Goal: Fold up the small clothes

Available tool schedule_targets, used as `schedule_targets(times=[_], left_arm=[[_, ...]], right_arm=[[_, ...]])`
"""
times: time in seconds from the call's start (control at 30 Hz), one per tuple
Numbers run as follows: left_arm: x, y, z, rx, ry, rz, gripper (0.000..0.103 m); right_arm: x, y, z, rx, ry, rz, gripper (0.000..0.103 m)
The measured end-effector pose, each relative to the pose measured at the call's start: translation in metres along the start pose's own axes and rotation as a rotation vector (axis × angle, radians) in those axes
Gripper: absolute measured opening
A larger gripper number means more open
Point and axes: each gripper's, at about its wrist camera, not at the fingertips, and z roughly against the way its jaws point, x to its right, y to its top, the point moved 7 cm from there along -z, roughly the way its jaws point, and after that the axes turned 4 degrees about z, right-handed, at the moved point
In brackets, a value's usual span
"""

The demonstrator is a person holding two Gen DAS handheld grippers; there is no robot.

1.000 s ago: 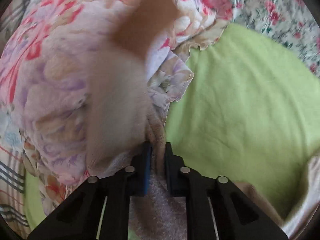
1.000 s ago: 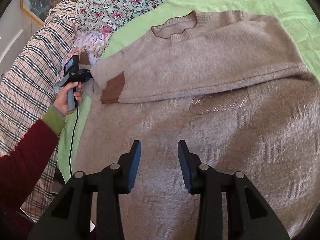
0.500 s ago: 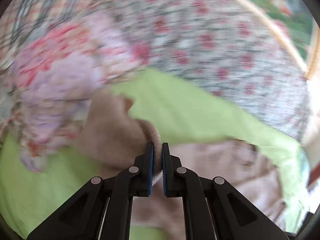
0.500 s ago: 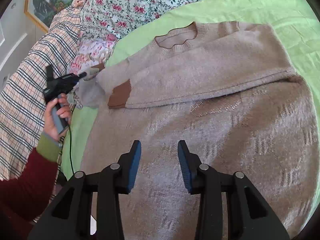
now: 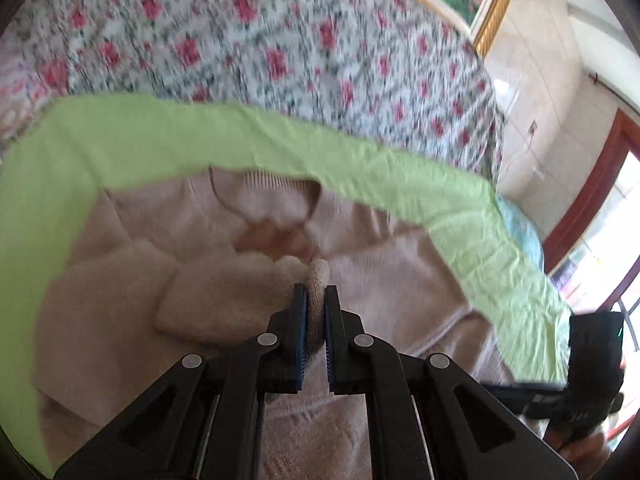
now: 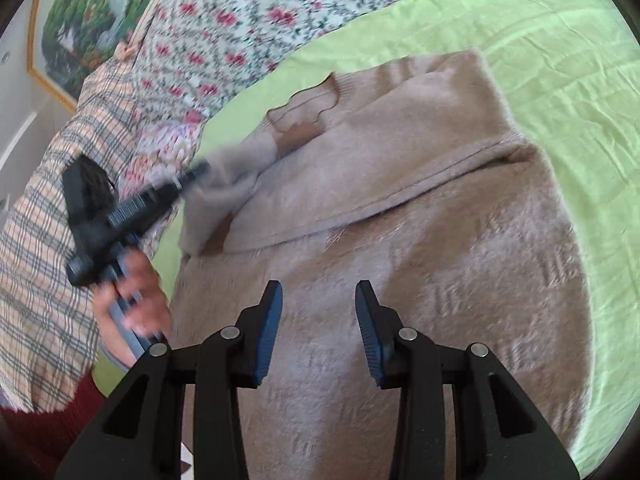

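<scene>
1. Left wrist view showed my left gripper [image 5: 315,300] clamped on a bunched piece of the sweater's sleeve [image 5: 224,300], the knit pinched between the two blue pads. The sweater [image 6: 400,260] itself lay spread on the green sheet [image 6: 560,80], collar [image 6: 308,108] toward the floral pillows [image 6: 248,12].

2. My right gripper [image 6: 319,322] hung above the lower body of the sweater with its jaws apart, holding nothing and, as far as I could judge, not pressing on the cloth.

3. The main risk I saw: nothing pinned the body, so a hard pull on the sleeve could drag the whole garment sideways and ruin the fold line.

4. The pinch took in only a small wad of fuzzy knit. I judged it could slip out mid-swing, dropping the sleeve short of the chest in a crumpled heap.

5. The other sleeve already lay folded across the chest, its brown cuff [image 6: 218,240] close to the edge by my left hand [image 6: 132,300]. I worried that the carried sleeve might catch that cuff and flip it open.

6. Both views were blurred around the left gripper, so I could not tell how much sleeve trailed below it; a twisted trailing part would have landed as a lump.

7. The soft sheet might also have wrinkled under any drag.
</scene>
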Motion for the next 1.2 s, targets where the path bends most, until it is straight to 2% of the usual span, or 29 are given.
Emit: schedule_targets(times=[0.13, 0.27, 0.33, 0.43, 0.57, 0.7, 0.77, 0.83, 0.87, 0.97, 1.07, 1.13, 1.2], left_arm=[[-0.012, -0.017, -0.014, -0.062, 0.003, 0.0, 0.01], [-0.017, -0.032, -0.004, -0.084, -0.018, -0.016, 0.027], [-0.025, -0.037, 0.01, -0.075, -0.013, -0.02, 0.029], [-0.046, -0.042, 0.03, -0.054, 0.047, -0.006, 0.034], [-0.1, -0.047, 0.062, -0.022, 0.174, 0.054, 0.034], [-0.143, -0.051, 0.072, -0.046, 0.274, 0.109, 0.034], [-0.155, -0.052, 0.072, -0.057, 0.299, 0.125, 0.034], [-0.161, -0.052, 0.067, -0.078, 0.336, 0.118, 0.034], [-0.163, -0.053, 0.064, -0.089, 0.363, 0.107, 0.034], [-0.165, -0.05, 0.053, -0.098, 0.438, 0.078, 0.033], [-0.163, -0.046, 0.047, -0.089, 0.517, 0.061, 0.034], [-0.163, -0.047, 0.046, -0.076, 0.557, 0.061, 0.034], [-0.159, -0.047, 0.044, -0.063, 0.573, 0.073, 0.031]], right_arm=[[0.001, 0.024, -0.01, 0.016, 0.012, -0.025, 0.039], [-0.01, 0.06, -0.034, 0.039, 0.059, -0.03, 0.04], [-0.015, 0.077, -0.052, 0.034, 0.081, -0.04, 0.039], [-0.016, 0.097, -0.085, 0.006, 0.064, -0.032, 0.039], [-0.013, 0.113, -0.131, -0.04, 0.067, -0.058, 0.039], [-0.017, 0.119, -0.167, -0.088, 0.09, -0.068, 0.039], [-0.021, 0.121, -0.173, -0.081, 0.084, -0.049, 0.039], [-0.027, 0.125, -0.167, -0.06, 0.072, -0.018, 0.009], [-0.029, 0.128, -0.16, -0.038, 0.074, -0.013, 0.009], [-0.035, 0.141, -0.111, 0.1, 0.079, 0.006, 0.009], [-0.025, 0.148, -0.044, 0.262, 0.071, -0.008, 0.008], [-0.011, 0.146, -0.018, 0.315, 0.053, -0.036, 0.008], [0.007, 0.137, -0.006, 0.313, 0.013, -0.061, 0.008]])
